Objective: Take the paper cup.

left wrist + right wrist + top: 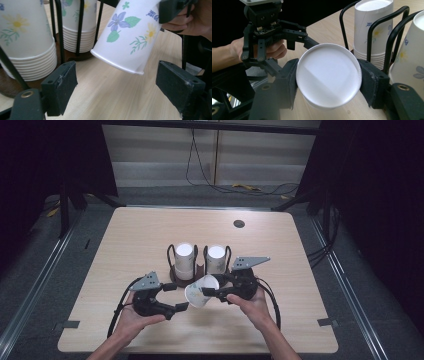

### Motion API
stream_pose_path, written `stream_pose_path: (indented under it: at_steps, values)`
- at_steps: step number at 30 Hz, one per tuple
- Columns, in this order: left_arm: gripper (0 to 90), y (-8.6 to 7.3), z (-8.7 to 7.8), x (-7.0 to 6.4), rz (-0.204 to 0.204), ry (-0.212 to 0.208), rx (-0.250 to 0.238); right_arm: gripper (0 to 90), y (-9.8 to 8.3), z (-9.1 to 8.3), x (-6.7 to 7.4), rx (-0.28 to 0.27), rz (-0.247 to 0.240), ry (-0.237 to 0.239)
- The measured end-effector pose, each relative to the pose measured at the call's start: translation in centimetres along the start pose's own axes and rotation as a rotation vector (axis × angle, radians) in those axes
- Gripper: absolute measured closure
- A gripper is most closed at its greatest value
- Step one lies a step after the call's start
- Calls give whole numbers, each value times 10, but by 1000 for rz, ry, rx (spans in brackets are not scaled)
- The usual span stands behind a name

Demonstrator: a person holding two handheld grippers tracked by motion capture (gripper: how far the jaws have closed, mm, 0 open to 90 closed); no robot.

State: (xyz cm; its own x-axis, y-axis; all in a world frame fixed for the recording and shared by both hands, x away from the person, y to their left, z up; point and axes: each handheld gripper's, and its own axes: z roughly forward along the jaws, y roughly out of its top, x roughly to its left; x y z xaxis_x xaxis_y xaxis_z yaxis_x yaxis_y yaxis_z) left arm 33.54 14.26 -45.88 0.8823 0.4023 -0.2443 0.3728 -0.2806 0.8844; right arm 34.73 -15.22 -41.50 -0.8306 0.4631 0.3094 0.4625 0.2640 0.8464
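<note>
While tilted over the bench (pixel 125 235) before the cup rack (pixel 172 254), paper cup (pixel 201 291) clamped in right claw (pixel 209 292), base toward that claw, rim slanting down toward left claw (pixel 186 296). No readable writing, just flower print. Left claw apart, holding nothing.

Your white paper cup (pixel 201 291), printed with flowers, hangs tilted just above the table, rim down toward the near left, base up, just in front of the two stacks in the rack.
</note>
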Motion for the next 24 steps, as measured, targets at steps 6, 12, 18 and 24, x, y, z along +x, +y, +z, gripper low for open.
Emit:
stream_pose_path:
  at_steps: [6, 12, 18, 24]
  values:
    - [198, -1, 4, -3, 24, -13, 15, 385, -3, 3, 1, -9, 5, 48]
    - [257, -4, 7, -3, 35, -46, 23, 385, -5, 9, 3, -8, -8, 87]
    - [215, -6, 12, -5, 49, -38, 27, 384, -6, 13, 4, -1, -7, 106]
    - [191, -6, 14, -5, 58, -44, 9, 384, -4, 16, 5, 2, -16, 114]
